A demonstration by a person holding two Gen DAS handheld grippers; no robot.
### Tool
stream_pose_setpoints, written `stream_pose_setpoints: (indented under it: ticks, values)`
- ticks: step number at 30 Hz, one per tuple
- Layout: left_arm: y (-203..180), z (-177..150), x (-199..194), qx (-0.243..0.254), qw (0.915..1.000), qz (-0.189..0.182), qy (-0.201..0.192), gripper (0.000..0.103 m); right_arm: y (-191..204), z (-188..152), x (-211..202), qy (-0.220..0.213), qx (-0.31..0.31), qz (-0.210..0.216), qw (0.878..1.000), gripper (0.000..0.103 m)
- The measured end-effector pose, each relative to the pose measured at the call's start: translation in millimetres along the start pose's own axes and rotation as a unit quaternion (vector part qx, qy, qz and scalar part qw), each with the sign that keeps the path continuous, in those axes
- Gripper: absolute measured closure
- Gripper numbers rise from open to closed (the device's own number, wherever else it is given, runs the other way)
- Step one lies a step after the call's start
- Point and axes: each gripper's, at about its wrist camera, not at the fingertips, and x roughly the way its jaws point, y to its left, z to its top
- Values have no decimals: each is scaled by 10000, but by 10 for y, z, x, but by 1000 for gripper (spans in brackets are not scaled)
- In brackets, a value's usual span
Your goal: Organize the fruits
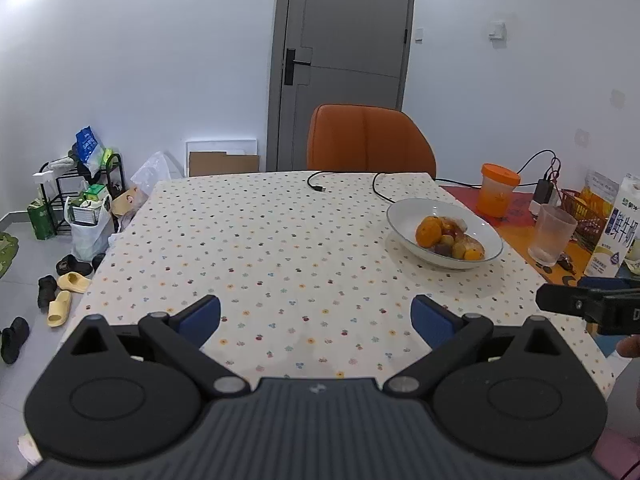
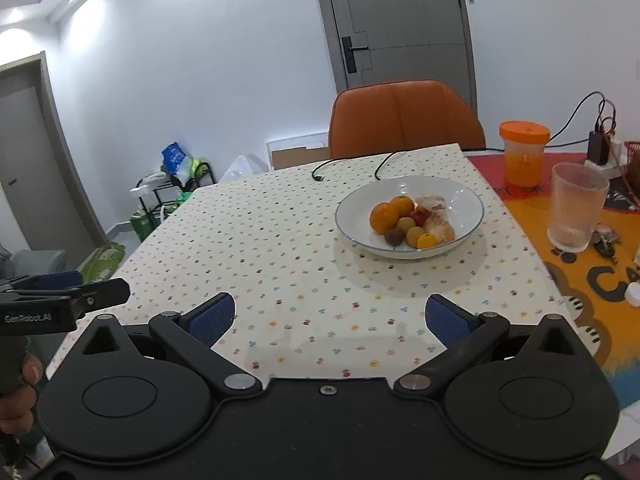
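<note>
Both grippers hover over the near edge of the table (image 1: 280,240), each with its blue-padded jaws spread wide and nothing between them. The left gripper (image 1: 316,318) faces bare dotted cloth; the right gripper (image 2: 330,318) points toward the bowl (image 2: 460,196). The fruits (image 2: 408,222) are piled in the middle of that white bowl, which sits on the cloth well beyond the fingertips, toward the far right of the table. Two oranges top the heap, with smaller yellow, red and dark pieces below; one pale item looks wrapped in clear film, and what it is cannot be made out. In the left view the bowl's near wall hides the bottom of the pile. The chair (image 1: 370,140) is cut off by the table edge. A glass (image 2: 576,206) and an orange-lidded jar (image 2: 522,152) stand right of the bowl. A milk carton (image 1: 616,232) is clipped by the frame edge, its print unreadable
</note>
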Motion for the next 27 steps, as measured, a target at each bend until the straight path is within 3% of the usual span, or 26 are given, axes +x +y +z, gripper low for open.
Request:
stream_pose_setpoints:
  ticks: [27]
  values:
    - [102,-60,-71,-166,9998,48,-88,2,164,0,-23,-120,-221,78,9997,0]
